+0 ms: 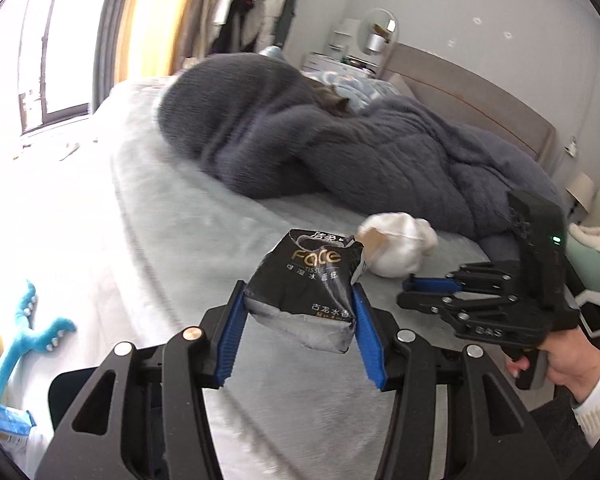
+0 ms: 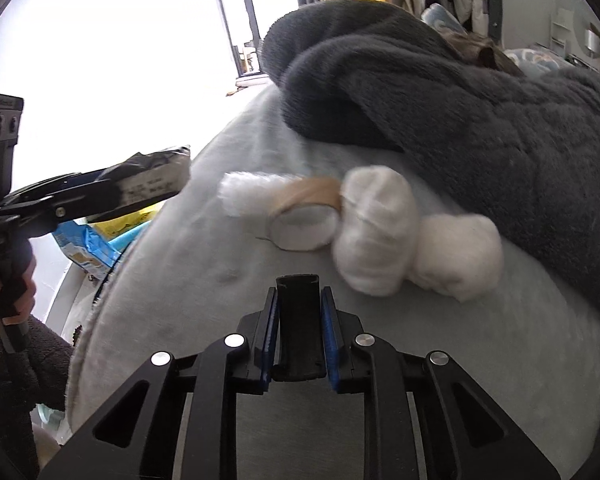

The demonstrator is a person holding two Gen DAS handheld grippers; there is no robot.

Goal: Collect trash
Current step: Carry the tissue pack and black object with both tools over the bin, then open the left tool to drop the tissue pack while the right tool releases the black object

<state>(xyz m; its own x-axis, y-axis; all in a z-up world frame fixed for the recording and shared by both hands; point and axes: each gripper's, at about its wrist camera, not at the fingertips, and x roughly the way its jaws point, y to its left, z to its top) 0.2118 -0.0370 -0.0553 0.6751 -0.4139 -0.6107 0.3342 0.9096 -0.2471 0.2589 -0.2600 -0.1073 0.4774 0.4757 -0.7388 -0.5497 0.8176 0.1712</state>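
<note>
My left gripper (image 1: 298, 304) is shut on a black "Face" tissue pack (image 1: 304, 276), lifted clear of the grey bed (image 1: 204, 216). From the right wrist view, that pack (image 2: 152, 178) hangs at the left in the left gripper (image 2: 140, 188). My right gripper (image 2: 299, 294) is low over the bed, with its blue pads pressing on a narrow black plastic piece (image 2: 299, 328). Beyond it lie white fluffy lumps (image 2: 374, 236) and a beige-and-white roll (image 2: 304, 220). In the left wrist view, a hand holds the right gripper (image 1: 406, 292) just short of the white lumps (image 1: 400, 246).
A dark grey fleece blanket (image 1: 300, 136) is heaped across the bed, with something brown and furry (image 1: 334, 100) on top. Left of the bed lie a blue plush toy (image 1: 28, 332), a blue packet (image 2: 88, 248) and something yellow (image 2: 128, 216). Bright window at left, headboard (image 1: 480, 92) behind.
</note>
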